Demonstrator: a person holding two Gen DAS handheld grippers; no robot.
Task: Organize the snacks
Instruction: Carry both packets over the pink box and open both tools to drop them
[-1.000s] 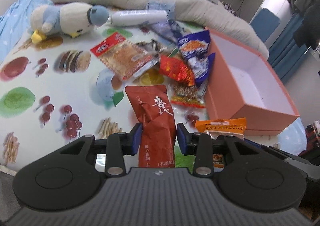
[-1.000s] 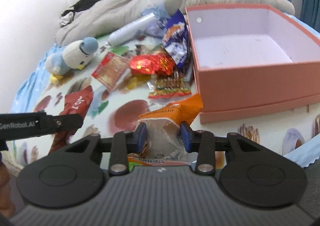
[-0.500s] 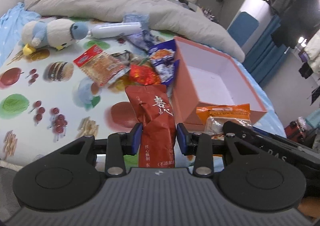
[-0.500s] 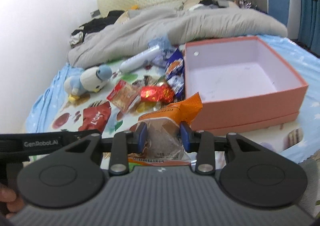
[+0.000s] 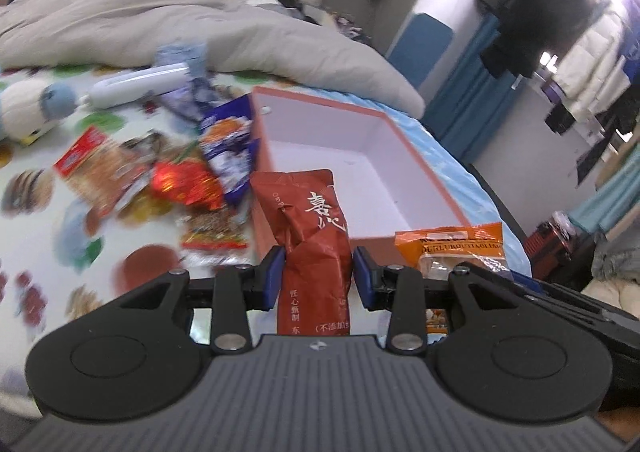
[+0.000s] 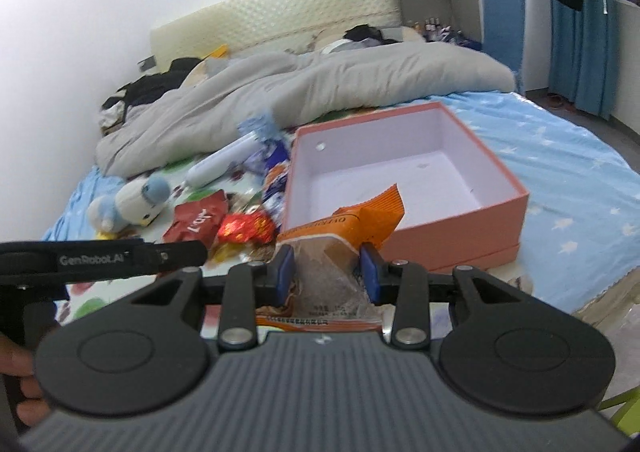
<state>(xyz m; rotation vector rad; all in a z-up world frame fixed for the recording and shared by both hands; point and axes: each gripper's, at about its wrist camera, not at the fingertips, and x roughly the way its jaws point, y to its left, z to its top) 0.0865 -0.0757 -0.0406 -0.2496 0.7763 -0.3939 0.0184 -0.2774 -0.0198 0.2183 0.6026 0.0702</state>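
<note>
My left gripper (image 5: 318, 278) is shut on a dark red snack packet (image 5: 312, 248) with white characters, held in the air before the near wall of the open pink box (image 5: 404, 140). The right gripper (image 6: 328, 272) is shut on an orange snack packet (image 6: 344, 248) with a clear window, raised in front of the pink box (image 6: 504, 208). That orange packet (image 5: 452, 248) also shows at the right of the left wrist view. The box's white inside holds nothing. Left of the box lie several loose snacks: a shiny red packet (image 5: 182, 182), a blue-purple packet (image 5: 228, 148), a flat red-topped packet (image 5: 96, 168).
A blue-and-white plush toy (image 6: 128, 204) and a white bottle (image 5: 138, 86) lie on the fruit-print sheet (image 5: 36, 236). A grey duvet (image 6: 320, 80) is heaped behind. A hand (image 6: 20, 376) holds the left gripper's handle. Blue curtains and hanging clothes stand to the right.
Both grippers have risen with their packets and moved toward the pink box. The bed and loose snacks now sit lower and farther off in both views.
</note>
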